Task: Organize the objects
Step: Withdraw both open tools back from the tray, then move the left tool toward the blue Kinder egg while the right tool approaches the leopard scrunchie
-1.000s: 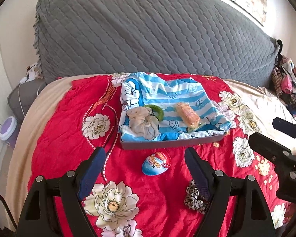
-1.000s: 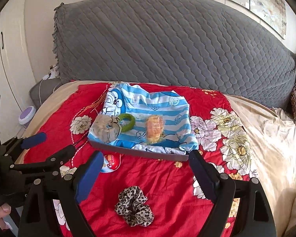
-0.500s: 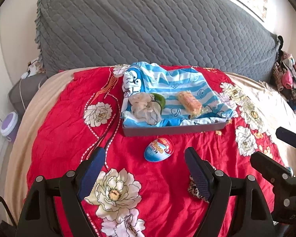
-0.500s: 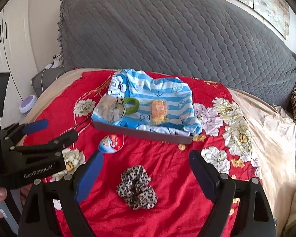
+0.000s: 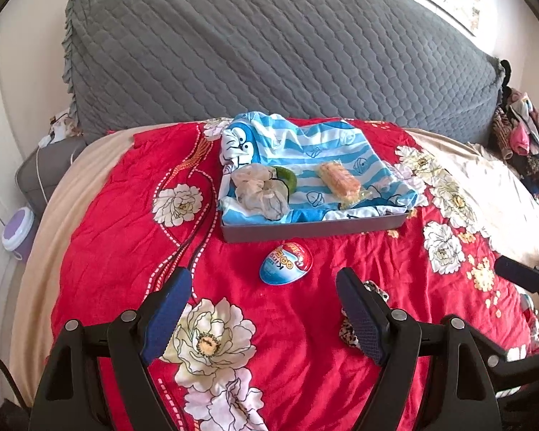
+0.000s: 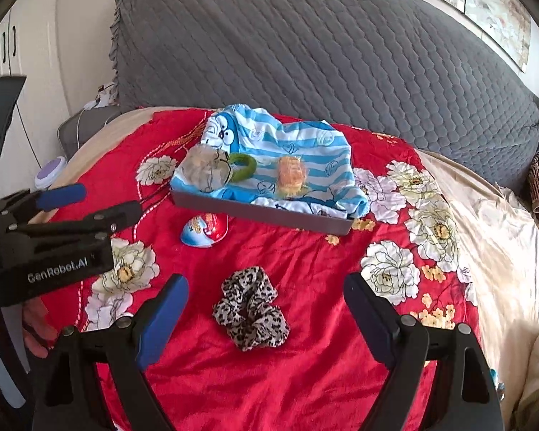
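The leopard-print scrunchie (image 6: 250, 308) lies on the red floral bedspread (image 6: 305, 251), between the right claw's (image 6: 266, 310) wide, empty jaws; the left claw (image 5: 264, 309) gapes wide too, holding nothing. Beyond sits a Kinder egg (image 5: 286, 261), just before the grey tray (image 5: 316, 228) carrying a striped cloth (image 5: 305, 147), organza scrunchie (image 5: 260, 194) and wrapped snack (image 5: 339, 181).

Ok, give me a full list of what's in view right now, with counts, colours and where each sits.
tray: 1, grey, middle of the bed
striped cloth: 1, blue and white, lining the tray
beige scrunchie: 1, in the tray
green hair tie: 1, beside the beige scrunchie
wrapped snack: 1, orange, in the tray
egg-shaped toy: 1, blue and red, on the red bedspread before the tray
leopard scrunchie: 1, on the bedspread
left gripper: jaws open, empty
right gripper: jaws open, empty
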Motion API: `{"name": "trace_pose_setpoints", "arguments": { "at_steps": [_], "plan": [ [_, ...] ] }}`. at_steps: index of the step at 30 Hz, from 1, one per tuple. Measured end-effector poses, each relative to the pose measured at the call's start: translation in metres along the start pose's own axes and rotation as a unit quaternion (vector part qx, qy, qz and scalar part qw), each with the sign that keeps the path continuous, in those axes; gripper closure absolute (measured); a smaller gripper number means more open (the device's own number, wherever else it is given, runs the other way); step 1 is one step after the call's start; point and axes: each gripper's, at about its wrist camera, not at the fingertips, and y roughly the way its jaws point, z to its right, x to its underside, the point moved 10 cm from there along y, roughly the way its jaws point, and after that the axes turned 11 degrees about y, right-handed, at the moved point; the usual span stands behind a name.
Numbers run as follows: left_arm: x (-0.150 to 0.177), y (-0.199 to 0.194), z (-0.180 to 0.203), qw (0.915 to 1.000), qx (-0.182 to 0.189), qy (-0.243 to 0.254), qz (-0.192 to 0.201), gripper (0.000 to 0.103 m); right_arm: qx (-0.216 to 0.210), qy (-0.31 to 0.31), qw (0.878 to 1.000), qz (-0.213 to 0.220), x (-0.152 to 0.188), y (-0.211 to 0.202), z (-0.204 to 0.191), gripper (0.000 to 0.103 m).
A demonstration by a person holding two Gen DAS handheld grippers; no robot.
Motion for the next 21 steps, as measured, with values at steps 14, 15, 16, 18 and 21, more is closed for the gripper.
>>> {"name": "trace_pose_setpoints", "arguments": {
  "at_steps": [14, 15, 16, 18, 21],
  "plan": [
    [0.017, 0.023, 0.004, 0.9997, 0.005, 0.004, -0.022, 0.019, 0.002, -0.008, 1.000, -0.029, 0.028, 0.027, 0.000, 0.015],
    [0.018, 0.025, 0.004, 0.9997, 0.005, 0.005, -0.025, 0.019, 0.003, -0.009, 0.999, -0.032, 0.030, 0.029, -0.001, 0.015],
    [0.019, 0.028, 0.005, 0.9996, 0.007, 0.005, -0.025, 0.019, 0.003, -0.009, 0.999, -0.033, 0.031, 0.031, -0.001, 0.015],
    [0.021, 0.033, 0.006, 0.9996, 0.008, 0.006, -0.028, 0.019, 0.002, -0.008, 0.999, -0.037, 0.033, 0.036, -0.001, 0.015],
    [0.023, 0.042, 0.007, 0.9994, 0.011, 0.006, -0.033, 0.019, 0.000, -0.006, 0.999, -0.042, 0.035, 0.043, -0.002, 0.015]
  ]
}}
